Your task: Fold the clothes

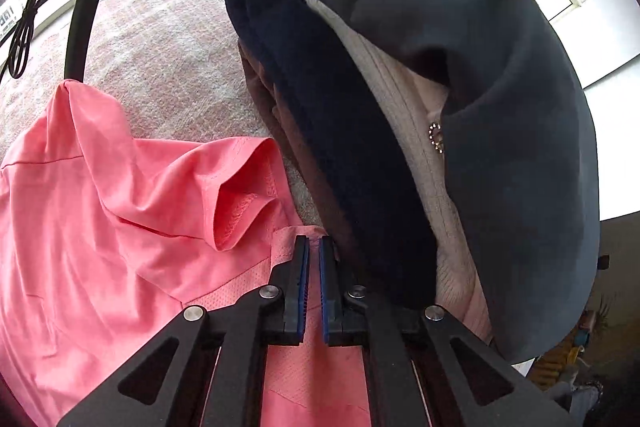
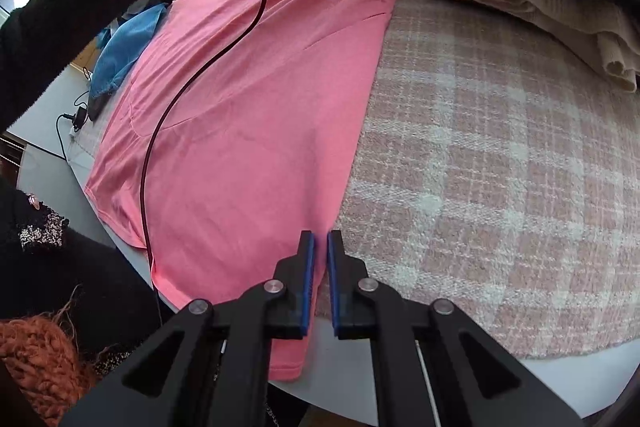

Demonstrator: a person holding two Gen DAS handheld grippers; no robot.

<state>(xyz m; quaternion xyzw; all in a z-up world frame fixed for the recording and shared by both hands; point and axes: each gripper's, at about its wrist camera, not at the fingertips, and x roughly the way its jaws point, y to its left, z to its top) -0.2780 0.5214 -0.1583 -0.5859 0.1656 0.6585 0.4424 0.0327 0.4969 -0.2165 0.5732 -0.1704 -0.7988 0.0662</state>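
Right now you have the pink short-sleeved cotton T-shirt [image 2: 256, 99] spread on the pink-and-white checked woven cloth [image 2: 500, 167], each gripper pinched on one edge: the left gripper [image 1: 314, 247] near the mesh collar, the right gripper [image 2: 320, 247] at the hem. Lift both evenly, keep the edge taut, and lay it across in one sweep. One shirt in hand; beside it one stack of about four folded garments [image 1: 440, 107].
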